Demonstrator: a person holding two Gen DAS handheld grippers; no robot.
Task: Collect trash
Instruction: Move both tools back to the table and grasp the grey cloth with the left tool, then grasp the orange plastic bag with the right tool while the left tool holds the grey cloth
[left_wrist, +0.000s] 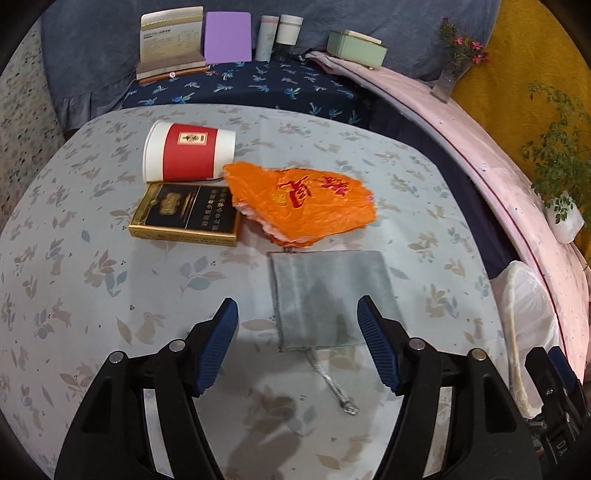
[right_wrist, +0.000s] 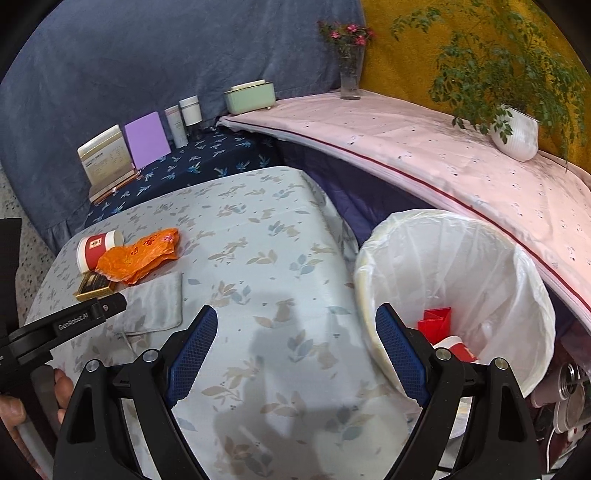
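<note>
On the floral tablecloth lie a white paper cup with a red band (left_wrist: 190, 152) on its side, a black and gold cigarette box (left_wrist: 186, 216), a crumpled orange plastic bag (left_wrist: 303, 201) and a grey drawstring pouch (left_wrist: 325, 299). My left gripper (left_wrist: 297, 341) is open and empty, just above the pouch's near end. My right gripper (right_wrist: 295, 349) is open and empty over the table beside the lined trash bin (right_wrist: 458, 291), which holds red scraps (right_wrist: 437, 321). The same items show at the left in the right wrist view: cup (right_wrist: 94, 249), orange bag (right_wrist: 142, 258), pouch (right_wrist: 153, 302).
A dark blue surface at the back carries a card stand (left_wrist: 171, 40), a purple card (left_wrist: 228, 37), two bottles (left_wrist: 279, 35) and a green box (left_wrist: 356, 48). A pink-covered ledge (right_wrist: 443, 155) holds a flower vase (right_wrist: 349, 70) and a potted plant (right_wrist: 515, 133).
</note>
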